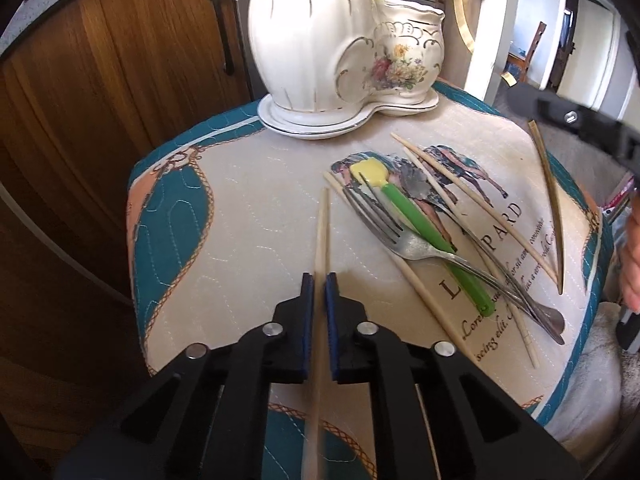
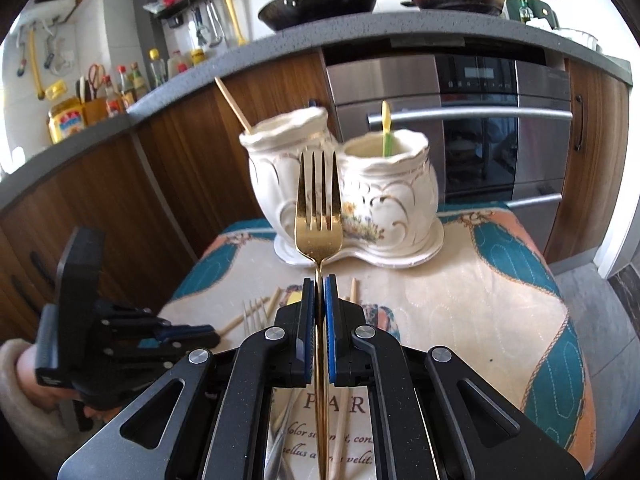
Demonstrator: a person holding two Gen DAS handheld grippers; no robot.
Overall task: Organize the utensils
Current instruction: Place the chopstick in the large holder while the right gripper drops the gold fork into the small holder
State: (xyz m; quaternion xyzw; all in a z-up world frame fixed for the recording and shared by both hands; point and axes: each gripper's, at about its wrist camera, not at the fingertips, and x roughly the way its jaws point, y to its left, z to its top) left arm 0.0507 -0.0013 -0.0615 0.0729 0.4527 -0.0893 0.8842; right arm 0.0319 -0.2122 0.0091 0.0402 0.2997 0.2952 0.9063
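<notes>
My left gripper (image 1: 319, 278) is shut on a wooden chopstick (image 1: 322, 224) that points forward over the quilted mat (image 1: 248, 200). To its right lie a steel fork (image 1: 400, 240), a green spatula with a yellow head (image 1: 420, 232) and several loose chopsticks (image 1: 456, 184). My right gripper (image 2: 319, 280) is shut on a gold fork (image 2: 319, 204), tines up, in front of the white double ceramic holder (image 2: 384, 196). The holder's left pot has a chopstick (image 2: 232, 102) in it, the right pot a green-handled utensil (image 2: 385, 136). The left gripper (image 2: 192, 334) shows low at the left of the right wrist view.
Wooden cabinet doors (image 1: 100, 80) and a steel oven (image 2: 480, 128) stand behind the table. A counter with pans (image 2: 320, 0) and bottles (image 2: 132, 84) runs above. A sleeve and hand (image 2: 24, 384) hold the left tool. The right tool (image 1: 580, 120) enters the left wrist view's right edge.
</notes>
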